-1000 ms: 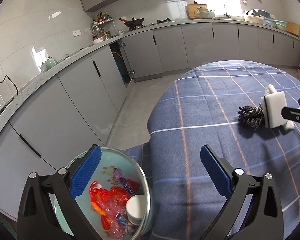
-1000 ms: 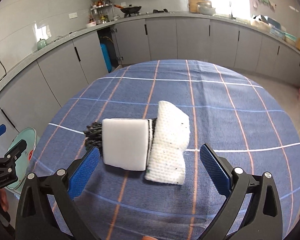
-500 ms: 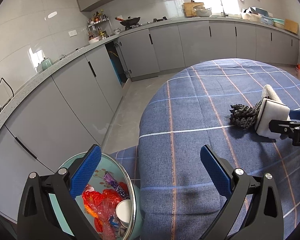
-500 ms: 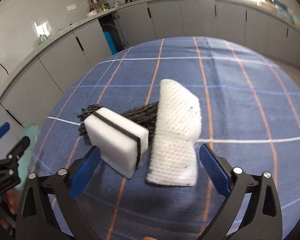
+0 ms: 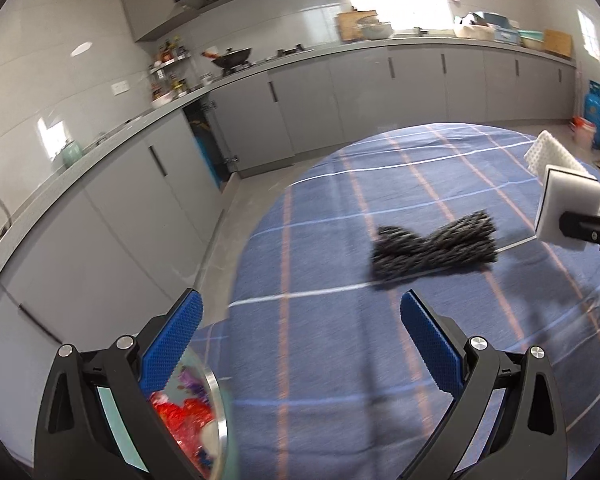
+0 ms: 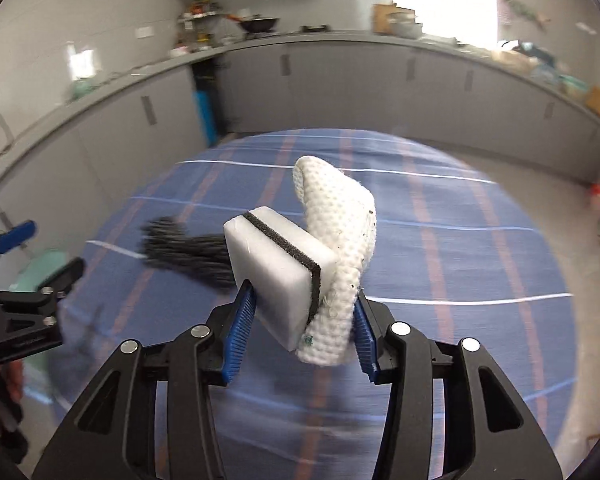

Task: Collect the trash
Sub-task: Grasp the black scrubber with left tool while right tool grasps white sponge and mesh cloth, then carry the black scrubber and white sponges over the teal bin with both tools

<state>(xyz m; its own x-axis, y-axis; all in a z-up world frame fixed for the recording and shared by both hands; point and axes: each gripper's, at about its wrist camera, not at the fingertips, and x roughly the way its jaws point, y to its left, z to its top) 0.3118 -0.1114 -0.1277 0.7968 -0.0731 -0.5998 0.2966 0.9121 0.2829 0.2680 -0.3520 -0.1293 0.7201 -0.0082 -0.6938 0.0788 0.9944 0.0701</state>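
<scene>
While the right gripper [image 6: 300, 320] fingers clamp sponge [image 6: 276, 272] and white cloth [image 6: 340, 248], left gripper [image 5: 300, 344] fingers spread.

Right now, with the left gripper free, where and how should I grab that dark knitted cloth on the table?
Take the dark knitted cloth at its narrow pinched middle, coming from above with the open left gripper, one finger on each long edge. It lies flat on the tablecloth, bow-shaped, so the waist probably bunches most easily between the pads.
</scene>
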